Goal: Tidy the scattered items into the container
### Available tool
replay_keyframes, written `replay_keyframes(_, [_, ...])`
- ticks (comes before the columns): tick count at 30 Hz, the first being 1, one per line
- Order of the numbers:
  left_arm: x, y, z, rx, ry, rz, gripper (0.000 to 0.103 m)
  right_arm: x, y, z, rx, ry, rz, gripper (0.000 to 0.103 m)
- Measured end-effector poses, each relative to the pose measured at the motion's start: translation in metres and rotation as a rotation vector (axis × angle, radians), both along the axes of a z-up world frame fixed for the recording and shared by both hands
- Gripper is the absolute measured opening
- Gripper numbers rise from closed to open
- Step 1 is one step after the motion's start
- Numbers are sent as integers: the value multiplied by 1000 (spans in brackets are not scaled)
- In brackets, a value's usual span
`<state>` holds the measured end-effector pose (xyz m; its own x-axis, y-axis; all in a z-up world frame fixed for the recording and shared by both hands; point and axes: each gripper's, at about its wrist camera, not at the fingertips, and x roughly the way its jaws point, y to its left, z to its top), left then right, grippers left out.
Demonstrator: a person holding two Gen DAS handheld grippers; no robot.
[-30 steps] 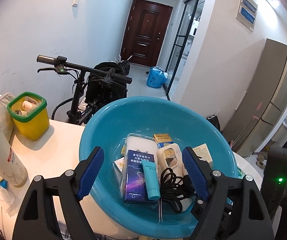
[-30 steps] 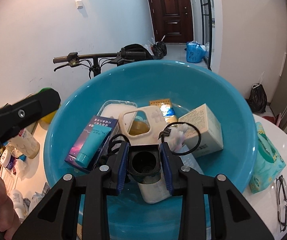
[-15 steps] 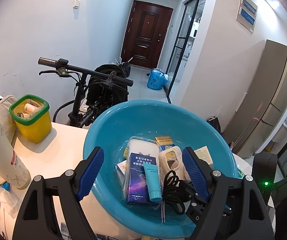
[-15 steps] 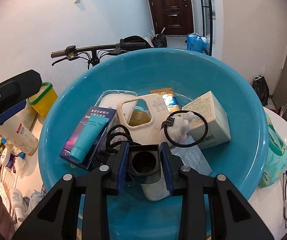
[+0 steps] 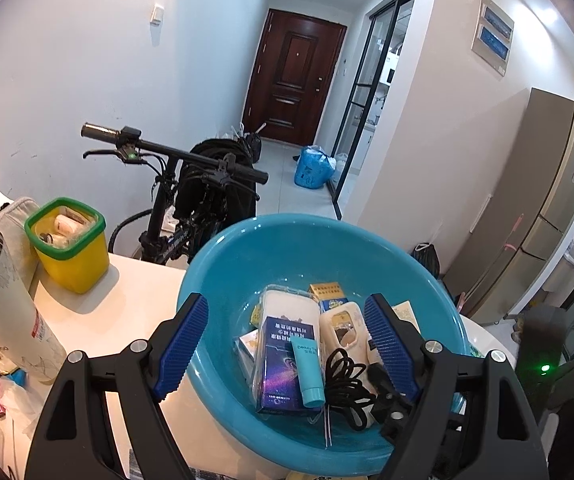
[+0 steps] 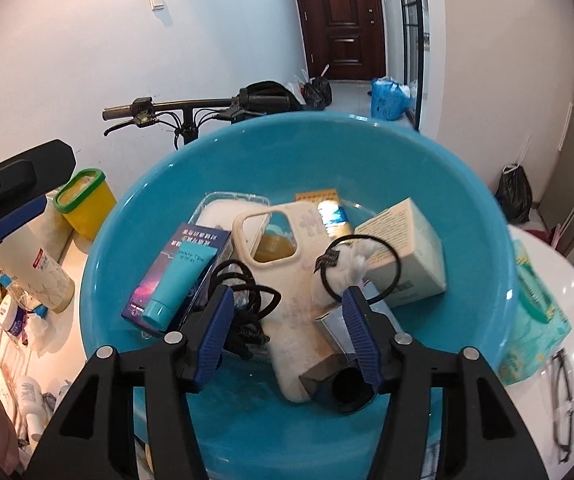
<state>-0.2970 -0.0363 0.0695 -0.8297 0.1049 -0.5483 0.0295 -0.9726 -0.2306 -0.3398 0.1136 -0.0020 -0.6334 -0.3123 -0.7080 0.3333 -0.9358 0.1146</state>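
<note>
Glasses, apparently, right wrist only

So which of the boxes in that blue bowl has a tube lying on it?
The dark purple box, left of the phone case: a teal tube lies on it. The cream box carries none.

Little can be read. The teal tube lying on the purple box carries small dark print near its wide end that seems to begin "Beauty", the rest too small to make out. The purple box has white Chinese characters across its top and a line of tiny white print at its foot, neither legible; the yellow packet and the white box also bear print too fine to read.
</note>
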Motion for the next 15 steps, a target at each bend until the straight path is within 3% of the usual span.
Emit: replay_keyframes(15, [36, 13, 39, -84, 139, -8, 83, 26, 30, 66, -67, 185, -64, 60])
